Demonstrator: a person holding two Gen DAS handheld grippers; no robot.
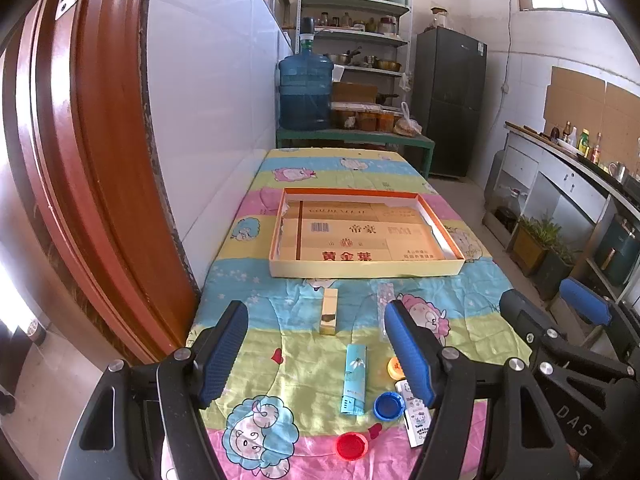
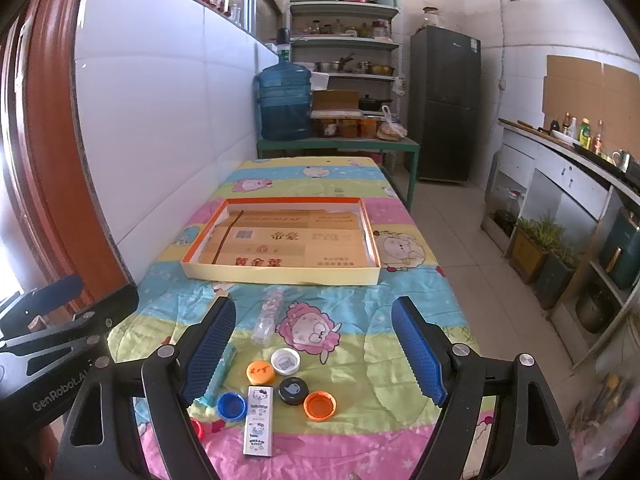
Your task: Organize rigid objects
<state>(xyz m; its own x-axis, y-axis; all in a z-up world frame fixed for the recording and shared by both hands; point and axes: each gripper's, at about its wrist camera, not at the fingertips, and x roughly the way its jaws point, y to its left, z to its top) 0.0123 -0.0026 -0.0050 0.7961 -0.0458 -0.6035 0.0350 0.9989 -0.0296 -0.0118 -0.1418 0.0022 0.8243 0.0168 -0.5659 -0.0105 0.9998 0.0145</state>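
A shallow cardboard tray (image 1: 366, 271) (image 2: 280, 276) with an orange rim lies on the cartoon-print tablecloth, nothing inside it. In front of it lie a gold lighter (image 1: 329, 311), a teal lighter (image 1: 353, 378), a clear tube (image 2: 269, 315), a white Hello Kitty lighter (image 2: 259, 420) and bottle caps: red (image 1: 351, 445), blue (image 2: 231, 405), orange with writing (image 2: 261, 372), white (image 2: 285, 361), black (image 2: 294, 390), orange (image 2: 319, 405). My left gripper (image 1: 316, 354) hangs open above the lighters. My right gripper (image 2: 318, 350) hangs open above the caps. Neither holds anything.
A white tiled wall and a red-brown door frame (image 1: 92, 160) run along the table's left side. Behind the table stands a green bench (image 1: 352, 138) with a blue water jug (image 1: 306, 92) and jars. A fridge (image 2: 444, 104) and a counter (image 2: 568, 168) stand to the right.
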